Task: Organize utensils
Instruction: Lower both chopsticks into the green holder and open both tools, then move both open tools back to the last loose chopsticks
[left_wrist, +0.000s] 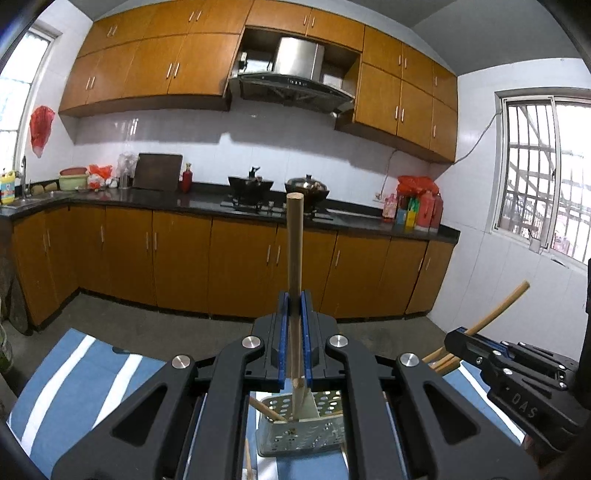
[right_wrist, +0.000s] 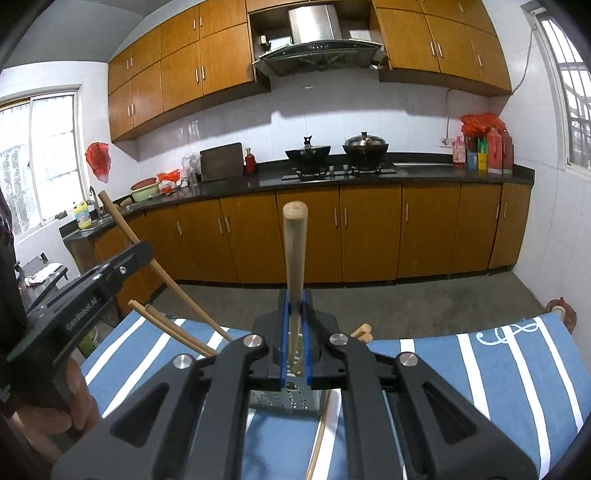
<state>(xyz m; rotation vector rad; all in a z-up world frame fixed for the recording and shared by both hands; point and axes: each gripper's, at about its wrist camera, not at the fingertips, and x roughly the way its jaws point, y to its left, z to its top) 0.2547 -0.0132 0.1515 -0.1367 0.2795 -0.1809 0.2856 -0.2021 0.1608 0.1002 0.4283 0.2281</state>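
My left gripper (left_wrist: 294, 306) is shut on a wooden utensil handle (left_wrist: 295, 243) that stands upright, its lower end in the perforated metal utensil holder (left_wrist: 303, 435) below. My right gripper (right_wrist: 295, 301) is shut on a second wooden handle (right_wrist: 294, 251), also upright over the same holder (right_wrist: 284, 400). Each gripper shows in the other's view: the right one (left_wrist: 465, 341) with its stick (left_wrist: 498, 308), the left one (right_wrist: 142, 254) with its stick (right_wrist: 122, 221). Wooden chopsticks (right_wrist: 173, 330) stick out of the holder at a slant.
The holder stands on a blue cloth with white stripes (right_wrist: 498, 369). Beyond it is grey floor (right_wrist: 424, 299), then orange cabinets and a dark counter (right_wrist: 332, 177) with two pots on a stove. A thin stick (right_wrist: 319, 439) lies on the cloth by the holder.
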